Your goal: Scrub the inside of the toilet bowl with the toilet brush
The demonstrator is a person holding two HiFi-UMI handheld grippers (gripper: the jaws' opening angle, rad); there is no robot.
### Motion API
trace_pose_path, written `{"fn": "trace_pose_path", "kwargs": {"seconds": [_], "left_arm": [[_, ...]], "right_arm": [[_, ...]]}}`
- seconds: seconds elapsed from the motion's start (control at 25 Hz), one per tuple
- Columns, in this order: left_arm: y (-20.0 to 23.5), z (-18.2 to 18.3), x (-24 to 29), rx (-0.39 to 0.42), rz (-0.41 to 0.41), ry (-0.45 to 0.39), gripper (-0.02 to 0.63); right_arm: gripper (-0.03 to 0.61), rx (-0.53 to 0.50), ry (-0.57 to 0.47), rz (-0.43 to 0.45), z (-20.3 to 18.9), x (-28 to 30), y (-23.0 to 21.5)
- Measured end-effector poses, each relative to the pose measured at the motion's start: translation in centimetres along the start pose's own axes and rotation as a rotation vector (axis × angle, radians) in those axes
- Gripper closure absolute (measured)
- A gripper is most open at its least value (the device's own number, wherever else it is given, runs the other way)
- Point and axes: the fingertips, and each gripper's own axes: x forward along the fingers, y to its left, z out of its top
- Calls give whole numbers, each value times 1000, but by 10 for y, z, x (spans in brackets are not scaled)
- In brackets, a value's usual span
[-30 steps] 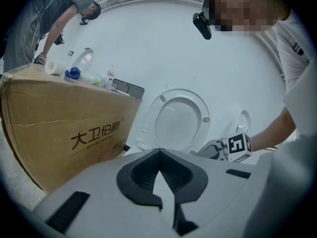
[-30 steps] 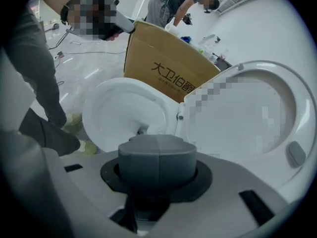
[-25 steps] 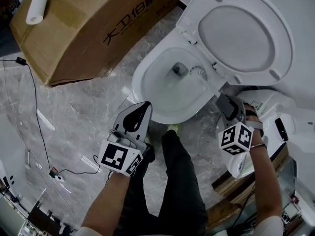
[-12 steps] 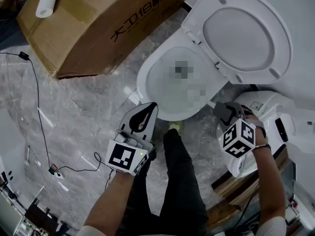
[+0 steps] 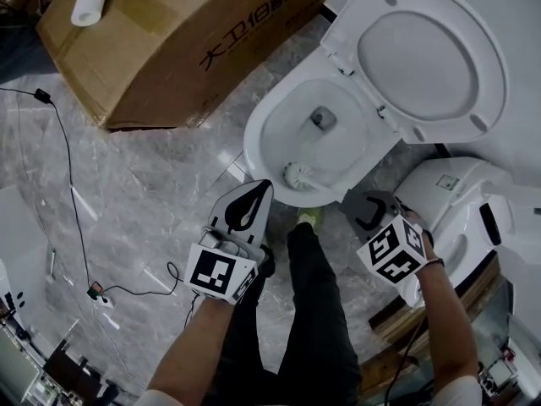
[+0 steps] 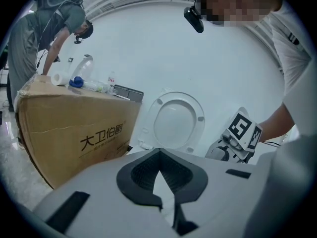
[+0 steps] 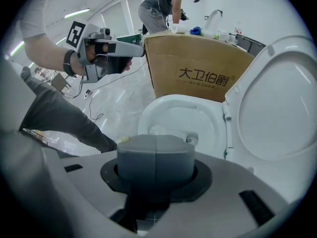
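So, brush (image 5: 297, 174) head-dn in bowl (image 5: 272, 118)

Glossy smooth toilet bowl (image 5: 283, 125), polished marble-look floor (image 5: 144, 193) & matt cardboard box (image 5: 169, 32).

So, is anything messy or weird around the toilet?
Nothing looks spilled or broken. A thin black cable trails loose over the grey marble floor, and a white paper roll lies on its side atop the big brown cardboard box.

Toilet brush (image 5: 297, 174) handle end hidden under right tool (image 5: 365, 210).
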Motion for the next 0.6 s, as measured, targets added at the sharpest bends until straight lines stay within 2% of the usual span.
{"fn": "trace_pose_path", "kwargs": {"seconds": [0.32, 0.6], "left_arm": [[4, -3, -2, 16, 4, 1, 607], [5, -4, 10, 18, 0, 7, 606]], "right_arm": [[424, 120, -156, -80, 33, 23, 9], [425, 217, -224, -143, 53, 36, -5]]}}
